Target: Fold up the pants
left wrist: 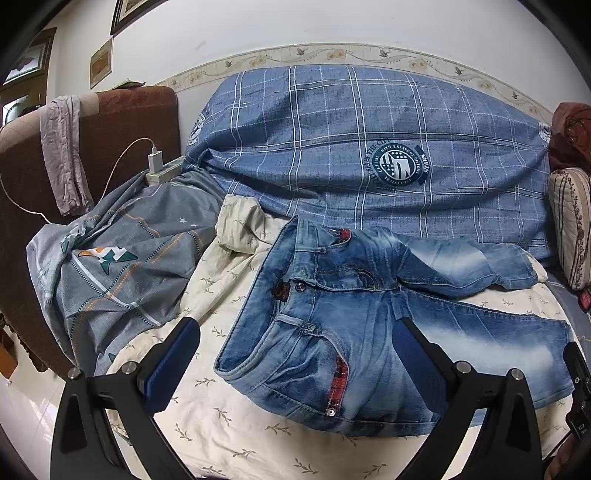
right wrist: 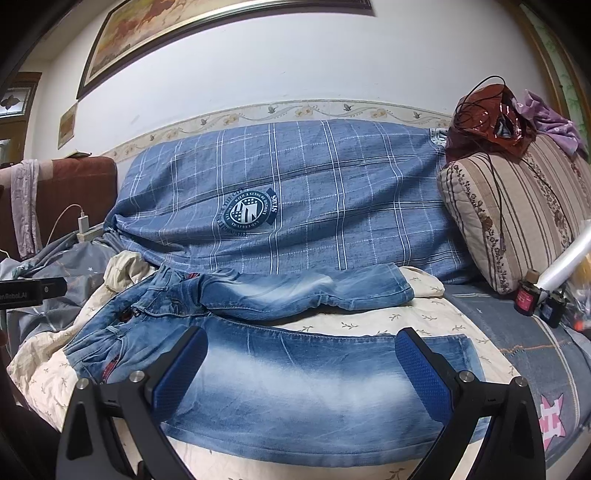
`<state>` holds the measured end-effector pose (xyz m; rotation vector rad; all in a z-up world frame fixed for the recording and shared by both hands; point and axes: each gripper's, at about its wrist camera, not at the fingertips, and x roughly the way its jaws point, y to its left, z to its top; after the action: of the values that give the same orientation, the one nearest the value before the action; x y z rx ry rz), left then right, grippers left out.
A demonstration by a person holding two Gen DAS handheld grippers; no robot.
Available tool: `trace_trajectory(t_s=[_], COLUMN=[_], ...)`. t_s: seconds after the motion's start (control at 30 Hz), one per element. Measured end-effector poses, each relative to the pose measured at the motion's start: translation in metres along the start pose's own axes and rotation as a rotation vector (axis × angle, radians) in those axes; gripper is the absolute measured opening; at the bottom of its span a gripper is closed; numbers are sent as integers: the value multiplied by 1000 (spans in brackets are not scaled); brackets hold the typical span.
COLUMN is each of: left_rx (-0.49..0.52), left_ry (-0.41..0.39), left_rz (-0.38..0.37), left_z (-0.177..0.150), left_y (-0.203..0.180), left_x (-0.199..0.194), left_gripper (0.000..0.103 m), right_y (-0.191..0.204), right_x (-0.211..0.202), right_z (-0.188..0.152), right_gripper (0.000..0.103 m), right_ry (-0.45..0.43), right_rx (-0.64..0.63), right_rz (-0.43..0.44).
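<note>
A lived-in home bedroom. Beyond the fingers, a large blue plaid quilt (left wrist: 369, 147) is piled against a white wall with a floral border strip (right wrist: 295, 110) and a framed painting (right wrist: 192, 33). Left of the fingers stands a brown upholstered armchair (left wrist: 122, 122) with a white phone charger (left wrist: 154, 159). To the right rests a striped floral cushion (right wrist: 517, 218).

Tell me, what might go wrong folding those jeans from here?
Judging by what shows: the jeans lie on a loose cream sheet, so either open gripper, left or right, might pinch sheet along with denim. The far leg lies angled away from the near leg, so the fold could come out crooked.
</note>
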<state>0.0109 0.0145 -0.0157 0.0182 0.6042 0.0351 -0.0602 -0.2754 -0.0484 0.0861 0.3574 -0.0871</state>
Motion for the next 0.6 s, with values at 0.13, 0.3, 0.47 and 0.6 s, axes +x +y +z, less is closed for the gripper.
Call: trace_trajectory(t_s=[0.13,0.3,0.47,0.6], left_rx=[-1,3,3,4], left_ry=[0,-3,1,14], left_rz=[4,8,12,14], left_z=[0,-1,-3,-5], left_y=[0,0,1,1], left_x=[1,1,3,7], left_gripper=[103,103,103,103], right_y=[1,1,1,2], right_x=[1,1,2,2], right_z=[0,0,0,0], right_gripper=[103,103,103,103], right_ry=[7,11,16,17], right_rx=[-3,-11,-13,-17], right_rz=[-1,-2,-2,-4])
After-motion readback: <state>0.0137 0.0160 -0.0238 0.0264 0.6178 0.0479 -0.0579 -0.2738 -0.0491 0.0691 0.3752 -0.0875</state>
